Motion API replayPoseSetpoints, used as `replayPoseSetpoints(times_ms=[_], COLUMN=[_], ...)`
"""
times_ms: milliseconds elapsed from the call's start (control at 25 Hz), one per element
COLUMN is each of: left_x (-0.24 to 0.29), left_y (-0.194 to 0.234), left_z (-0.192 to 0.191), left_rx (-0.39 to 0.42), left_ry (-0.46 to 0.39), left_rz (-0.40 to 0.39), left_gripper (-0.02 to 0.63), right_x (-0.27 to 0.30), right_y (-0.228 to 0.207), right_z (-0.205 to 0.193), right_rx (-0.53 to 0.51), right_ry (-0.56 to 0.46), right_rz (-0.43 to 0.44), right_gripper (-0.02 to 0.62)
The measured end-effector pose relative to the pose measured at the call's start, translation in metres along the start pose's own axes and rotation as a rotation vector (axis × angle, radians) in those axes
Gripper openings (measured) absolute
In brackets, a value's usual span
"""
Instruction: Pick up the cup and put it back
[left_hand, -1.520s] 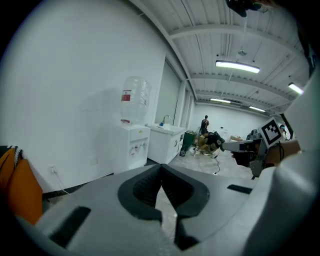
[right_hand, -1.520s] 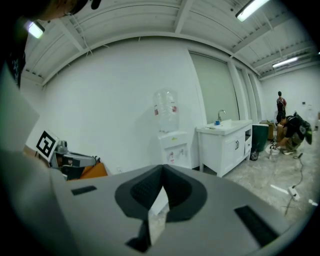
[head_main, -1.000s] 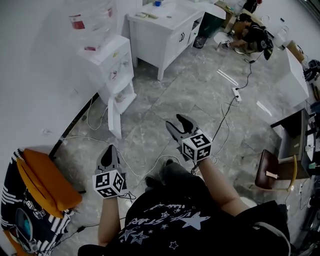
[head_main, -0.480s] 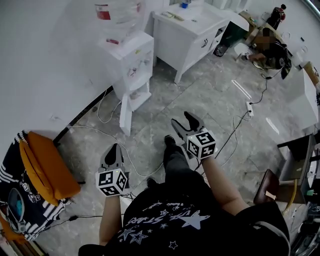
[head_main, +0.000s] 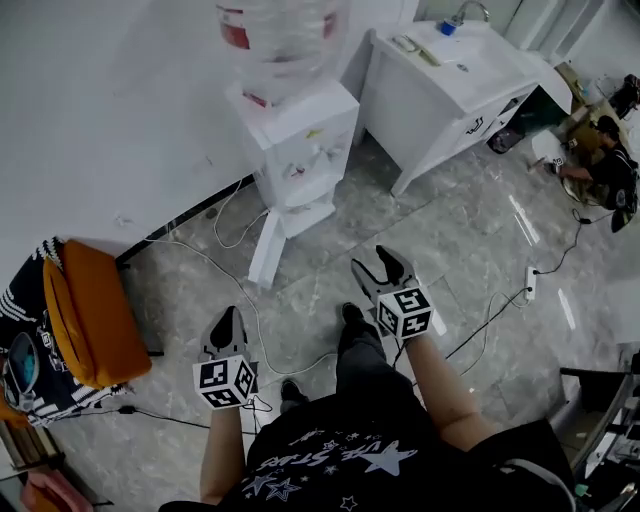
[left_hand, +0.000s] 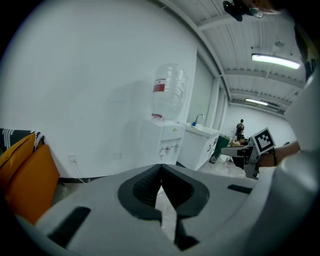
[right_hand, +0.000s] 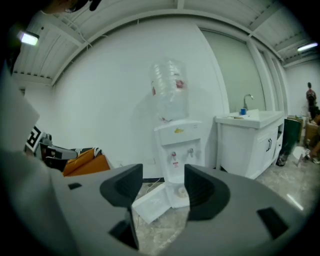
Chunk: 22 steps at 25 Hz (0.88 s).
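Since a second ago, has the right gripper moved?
Yes. The right gripper has come closer to the water dispenser. Its jaws have just been opening, with nothing between them.

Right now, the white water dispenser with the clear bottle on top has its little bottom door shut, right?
No: the little bottom door of the white water dispenser stands open. The clear bottle is on top. The right gripper view shows it.

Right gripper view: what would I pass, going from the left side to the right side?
left gripper → orange chair → water dispenser → white sink cabinet → person standing far off
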<state>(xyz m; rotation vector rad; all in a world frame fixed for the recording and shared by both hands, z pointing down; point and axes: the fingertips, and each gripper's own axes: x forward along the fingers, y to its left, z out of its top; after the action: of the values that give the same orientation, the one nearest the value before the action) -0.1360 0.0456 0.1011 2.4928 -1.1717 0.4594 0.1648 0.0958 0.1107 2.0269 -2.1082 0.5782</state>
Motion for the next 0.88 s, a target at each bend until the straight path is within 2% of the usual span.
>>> replayPoseSetpoints(times_ms=[240, 480, 640, 880], left_x=[0.088, 0.179, 0.224, 0.275], left_y=[-0.028, -0.042, -0.033, -0.018], left_z=[0.005, -0.008, -0.051, -0.147], left_rx=[-0.037, -0.052, -0.046, -0.064], left_ry=[0.033, 0.018, 0.02, 0.038], left_rz=[0.105, 0.133, 0.106, 0.054], left_gripper=[0.009, 0.009, 0.009, 0.009], right_x=[0.076, 0.154, 0.199, 0.261], right_y=[-0.066, -0.107, -0.117, -0.134], right_z=[-0.018, -0.049, -0.101, -0.195], right_rx=[-0.035, -0.083, -0.102, -0.124], right_ry=[0.113, 0.169, 0.18, 0.158], right_rz=[0.123, 0.173, 0.163, 0.121], right_gripper=[0.256, 0.249, 0.244, 0.238])
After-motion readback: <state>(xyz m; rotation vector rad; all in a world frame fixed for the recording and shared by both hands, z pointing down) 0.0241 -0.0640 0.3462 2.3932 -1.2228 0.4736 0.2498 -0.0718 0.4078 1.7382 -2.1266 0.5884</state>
